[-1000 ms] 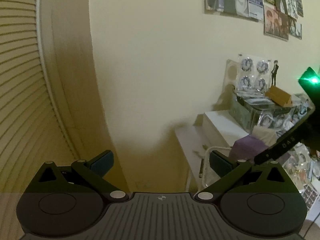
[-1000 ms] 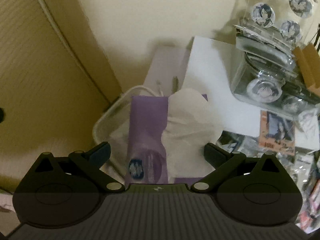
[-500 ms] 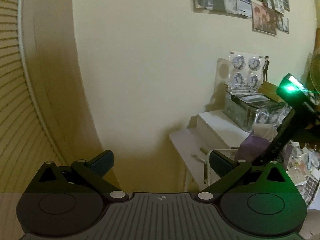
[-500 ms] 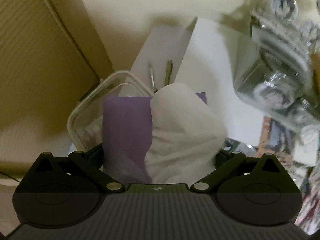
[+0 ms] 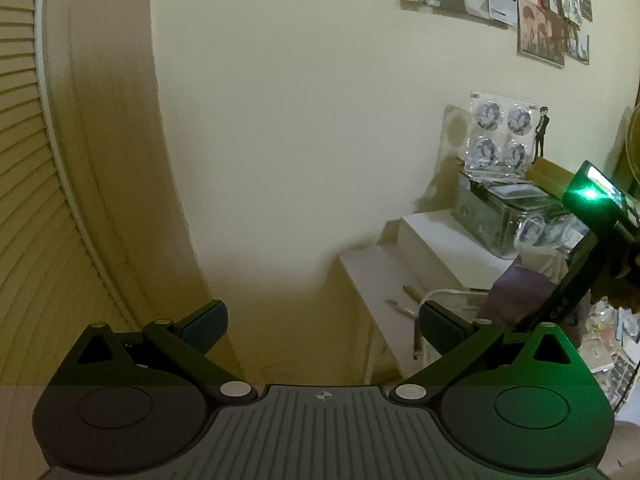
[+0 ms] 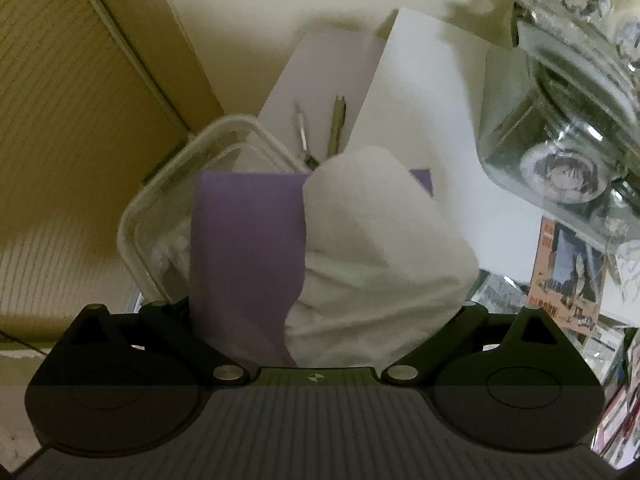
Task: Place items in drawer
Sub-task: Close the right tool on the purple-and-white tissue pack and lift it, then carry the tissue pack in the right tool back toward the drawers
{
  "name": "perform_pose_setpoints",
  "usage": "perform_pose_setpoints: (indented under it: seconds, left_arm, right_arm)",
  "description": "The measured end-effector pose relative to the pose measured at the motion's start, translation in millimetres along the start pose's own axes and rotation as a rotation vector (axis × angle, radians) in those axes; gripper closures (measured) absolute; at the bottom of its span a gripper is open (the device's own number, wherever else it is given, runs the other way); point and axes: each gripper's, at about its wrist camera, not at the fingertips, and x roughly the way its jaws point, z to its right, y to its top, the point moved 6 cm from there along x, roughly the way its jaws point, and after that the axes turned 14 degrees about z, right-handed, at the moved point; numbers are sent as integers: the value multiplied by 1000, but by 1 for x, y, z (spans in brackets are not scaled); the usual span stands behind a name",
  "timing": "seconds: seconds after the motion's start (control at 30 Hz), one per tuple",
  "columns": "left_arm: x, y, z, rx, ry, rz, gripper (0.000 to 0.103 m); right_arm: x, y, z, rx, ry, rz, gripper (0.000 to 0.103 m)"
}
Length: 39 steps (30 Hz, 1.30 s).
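Tissue fills most of our right wrist view: a purple tissue pack [image 6: 248,248] with a white sheet [image 6: 372,256] puffing out of its top sits between the arms of our right gripper [image 6: 320,312]. The fingertips are hidden behind the pack, so we cannot tell whether they are pressing on it. Just behind the pack stands a clear plastic tub [image 6: 160,208], and beyond it two metal pens [image 6: 320,128] lie on a white shelf top [image 6: 420,92]. A clear acrylic case of round badges [image 6: 552,120] stands to the right. Our left gripper [image 5: 322,326] hangs in the air with its jaws spread wide and nothing between them, facing a cream wall [image 5: 300,120], well left of the shelf.
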Motion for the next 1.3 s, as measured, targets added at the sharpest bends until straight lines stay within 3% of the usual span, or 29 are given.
perform_pose_setpoints:
  seconds: [0.07,0.53,0.7,0.9,1.1,1.3]
  left_arm:
    - [0,1,2,5,-4,4,0]
    - [5,0,18,1,-28,-17,0]
    - [11,1,38,13,-92,-31,0]
    - [20,6,78,45,-189,-31,0]
    - [17,20,132,70,-306,23,0]
    - [-6,33,200,101,-442,76,0]
  right_arm:
    - [7,-7,1,-12,-12,-16,3]
    - [-50,-28,20,198,-95,247,5]
    - [-97,-51,31,313,-134,343,5]
    - [-170,-88,43,464,-240,482,5]
    - [-243,-142,52,591,-399,634,5]
    - [-309,-217,57,727,-547,733,5]
